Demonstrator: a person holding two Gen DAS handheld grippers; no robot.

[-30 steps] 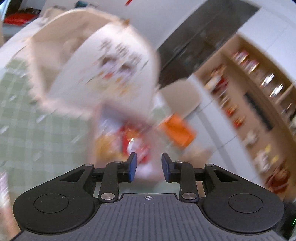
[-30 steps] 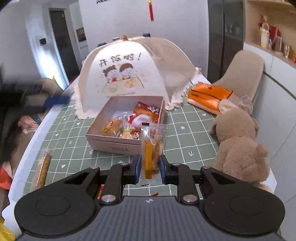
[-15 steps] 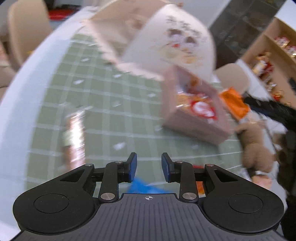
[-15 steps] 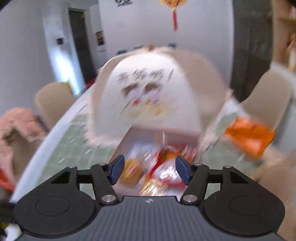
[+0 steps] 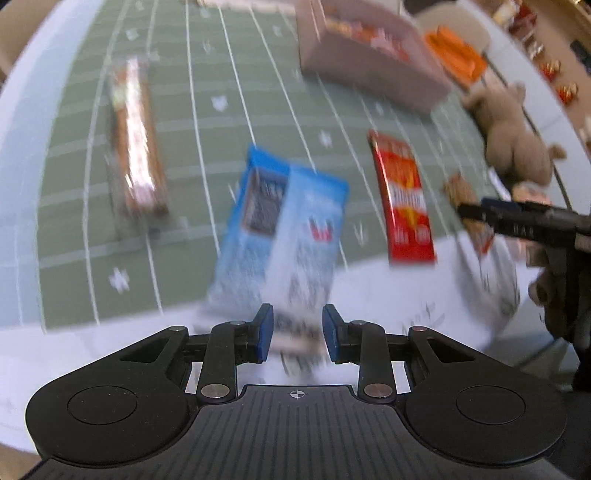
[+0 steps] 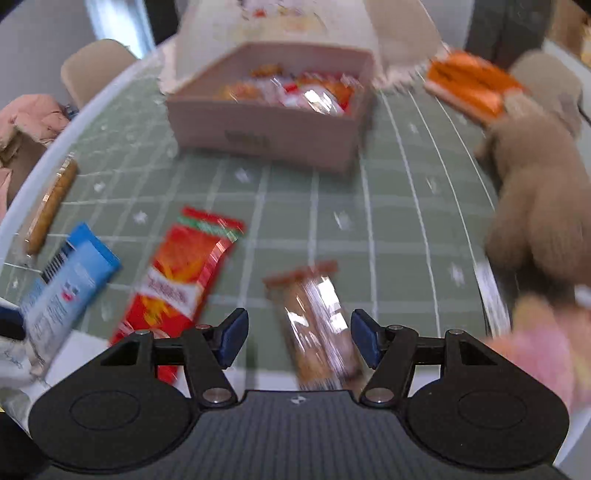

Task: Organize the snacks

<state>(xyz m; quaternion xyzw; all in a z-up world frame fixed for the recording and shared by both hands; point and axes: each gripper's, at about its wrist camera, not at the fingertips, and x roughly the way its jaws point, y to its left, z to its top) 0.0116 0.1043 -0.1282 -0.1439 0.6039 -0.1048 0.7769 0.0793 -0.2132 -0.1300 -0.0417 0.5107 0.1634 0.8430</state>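
My left gripper (image 5: 297,334) is open with its blue pads on either side of the near end of a blue snack packet (image 5: 280,221) lying on the green tablecloth. My right gripper (image 6: 297,338) is open and empty, just above a clear-wrapped brown biscuit packet (image 6: 314,317). A red snack packet (image 6: 177,280) lies between the two; it also shows in the left wrist view (image 5: 402,199). The pink box (image 6: 266,129) holds several snacks at the back. A long brown wrapped bar (image 5: 135,136) lies at the left.
A brown teddy bear (image 6: 535,177) sits at the table's right edge. An orange package (image 6: 469,83) lies behind it. A mesh food cover (image 6: 295,22) stands behind the box. Chairs stand at the left, and the white table edge is close in front.
My right gripper let go of the clear snack packet over the box, opened, and came back low over the table. My left gripper swung down from the food cover to the blue packet.
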